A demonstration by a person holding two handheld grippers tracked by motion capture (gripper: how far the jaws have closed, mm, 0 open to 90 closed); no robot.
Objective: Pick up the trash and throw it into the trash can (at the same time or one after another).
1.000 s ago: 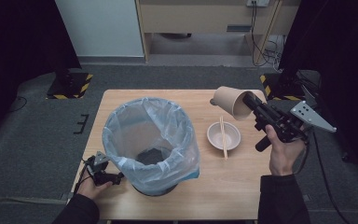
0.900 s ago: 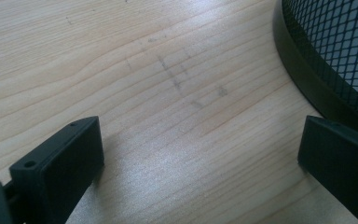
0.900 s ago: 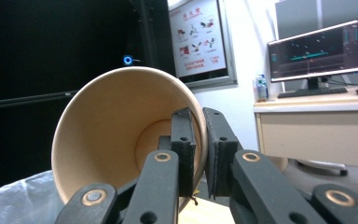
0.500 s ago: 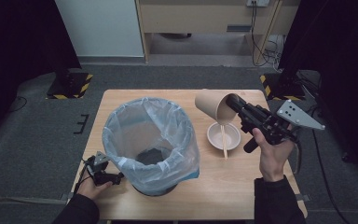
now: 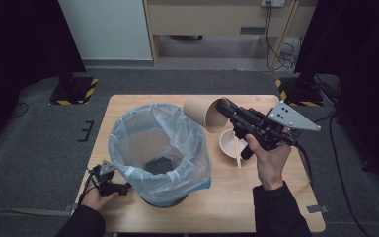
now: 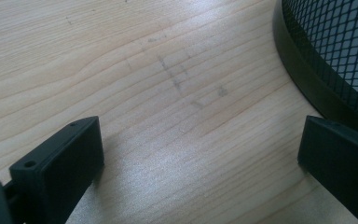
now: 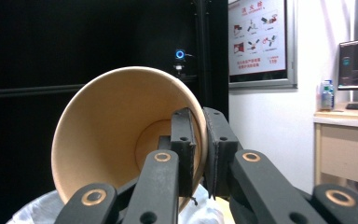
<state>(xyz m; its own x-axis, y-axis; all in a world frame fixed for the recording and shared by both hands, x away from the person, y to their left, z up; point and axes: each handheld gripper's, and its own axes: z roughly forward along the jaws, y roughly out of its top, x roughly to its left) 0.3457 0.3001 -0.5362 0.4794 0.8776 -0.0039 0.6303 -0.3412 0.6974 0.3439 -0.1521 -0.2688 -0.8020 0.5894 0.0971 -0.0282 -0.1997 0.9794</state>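
Paper cup (image 5: 201,112) hangs tilted in the air above the far right rim of the trash bin (image 5: 160,150), its open mouth turned toward the right gripper (image 7: 198,140), whose jaws pinch the cup's wall, one inside and one outside. Just beside it on the wooden table (image 5: 227,207) sits a small bowl (image 5: 228,143) with chopsticks (image 5: 237,150) across it. At the bin's near left foot the left gripper (image 6: 200,149) rests low over the table, jaws spread wide with bare wood between them.
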